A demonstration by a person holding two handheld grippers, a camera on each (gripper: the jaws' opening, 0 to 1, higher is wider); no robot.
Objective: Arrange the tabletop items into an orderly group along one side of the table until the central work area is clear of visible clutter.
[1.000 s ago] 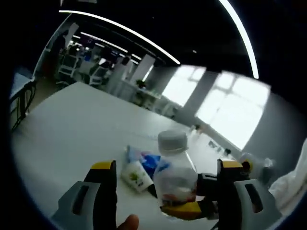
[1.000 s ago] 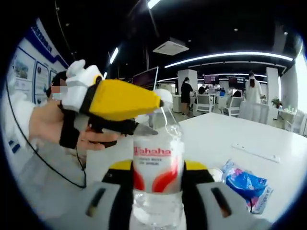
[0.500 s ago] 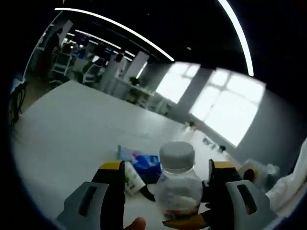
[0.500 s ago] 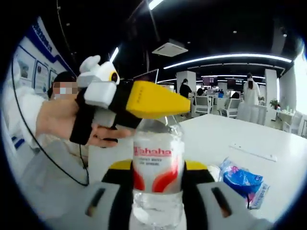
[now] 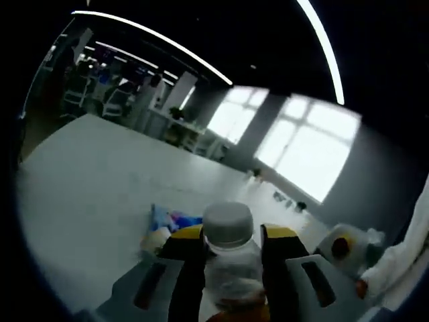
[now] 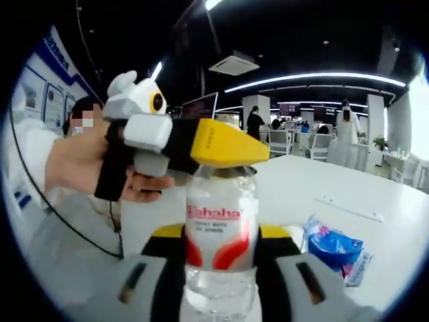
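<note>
A clear water bottle [image 6: 220, 201] with a red and white label stands upright between the jaws of my right gripper [image 6: 220, 233], which is shut on its body. My left gripper [image 6: 224, 143] reaches in from the left, held by a hand [image 6: 80, 164], and its yellow jaws sit at the bottle's top. In the left gripper view, my left gripper [image 5: 231, 236] has its jaws pressed against both sides of the bottle just below the white cap [image 5: 228, 224]. A blue snack packet [image 6: 334, 245] lies on the white table [image 6: 348, 181] behind the bottle; the same packet [image 5: 167, 220] appears beside a small white cup [image 5: 153, 238].
A flat white strip [image 6: 351, 208] lies farther out on the table. A white sleeve [image 5: 402, 258] and a white device [image 5: 342, 245] are at the right of the left gripper view. Chairs, desks and people stand far behind the table.
My left gripper's jaws were wide apart around the bottle and have closed in on it below the cap. The right gripper has kept its hold on the bottle.
</note>
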